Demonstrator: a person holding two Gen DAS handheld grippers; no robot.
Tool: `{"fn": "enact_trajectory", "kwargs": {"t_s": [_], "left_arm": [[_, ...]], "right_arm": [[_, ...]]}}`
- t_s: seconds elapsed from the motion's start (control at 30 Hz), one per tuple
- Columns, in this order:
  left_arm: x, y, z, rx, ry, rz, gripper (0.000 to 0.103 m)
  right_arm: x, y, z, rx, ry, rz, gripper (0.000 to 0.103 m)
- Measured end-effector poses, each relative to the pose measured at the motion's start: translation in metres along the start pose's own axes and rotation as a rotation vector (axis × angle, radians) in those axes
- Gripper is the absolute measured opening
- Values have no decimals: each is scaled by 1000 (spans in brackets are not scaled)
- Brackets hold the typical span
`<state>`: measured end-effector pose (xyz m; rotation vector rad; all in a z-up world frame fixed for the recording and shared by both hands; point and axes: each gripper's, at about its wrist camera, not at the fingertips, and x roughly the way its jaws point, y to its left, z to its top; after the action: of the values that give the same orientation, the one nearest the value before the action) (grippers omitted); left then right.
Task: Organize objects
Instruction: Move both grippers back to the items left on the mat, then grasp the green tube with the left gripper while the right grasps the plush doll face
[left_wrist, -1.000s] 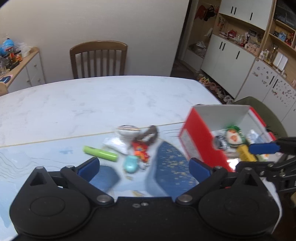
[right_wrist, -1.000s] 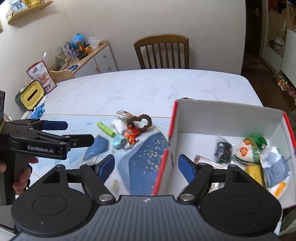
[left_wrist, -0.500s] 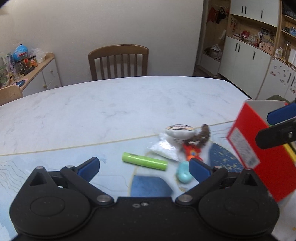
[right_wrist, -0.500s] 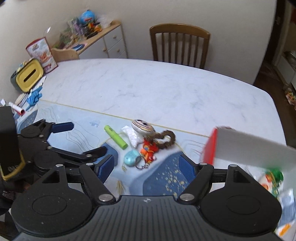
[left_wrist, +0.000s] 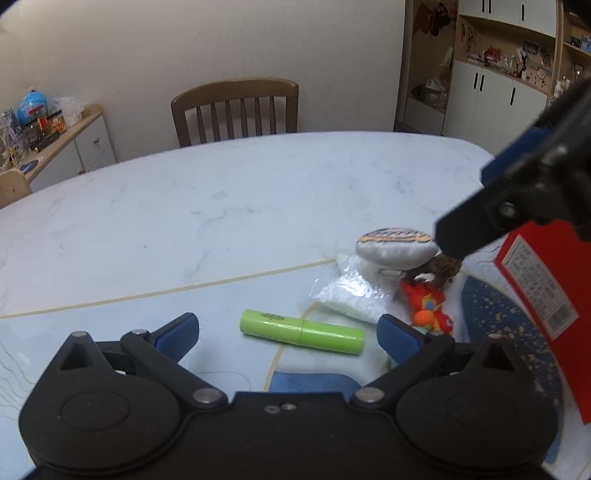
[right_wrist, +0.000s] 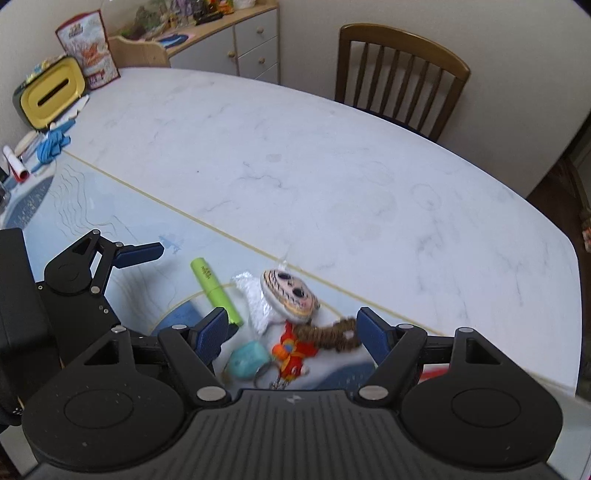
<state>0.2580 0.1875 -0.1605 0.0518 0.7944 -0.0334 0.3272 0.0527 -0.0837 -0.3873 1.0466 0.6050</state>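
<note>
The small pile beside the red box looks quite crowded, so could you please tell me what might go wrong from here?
1. The right gripper, jaws open, straddles the doll head, orange toy and teal item; closing could catch several at once.
2. The left gripper is close by, so the two could collide.
3. The green tube may roll if nudged.

Wooden chair (left_wrist: 236, 107) against plain wall, white cabinets (left_wrist: 491, 99) beside.

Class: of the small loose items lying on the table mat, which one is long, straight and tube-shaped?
The lime-green tube, lying on its side between the left gripper's open fingers. The white packet, round doll head and orange toy beside it are lumpy or flat.
</note>
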Motion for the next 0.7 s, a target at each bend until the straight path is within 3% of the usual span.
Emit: {"fn": "enact_trajectory", "kwargs": {"t_s": [0.2, 0.27, 0.6, 0.7], "left_arm": [[9, 1, -4, 9, 13, -18, 102], [12, 2, -4, 7, 18, -21, 102], [23, 1, -5, 1, 22, -36, 95], [23, 1, -4, 2, 12, -38, 88]], "right_arm": [[25, 9, 12, -75, 25, 26, 74], [33, 9, 13, -84, 37, 27, 64], [55, 2, 13, -70, 69, 40, 46], [56, 1, 13, -64, 65, 40, 41]]}}
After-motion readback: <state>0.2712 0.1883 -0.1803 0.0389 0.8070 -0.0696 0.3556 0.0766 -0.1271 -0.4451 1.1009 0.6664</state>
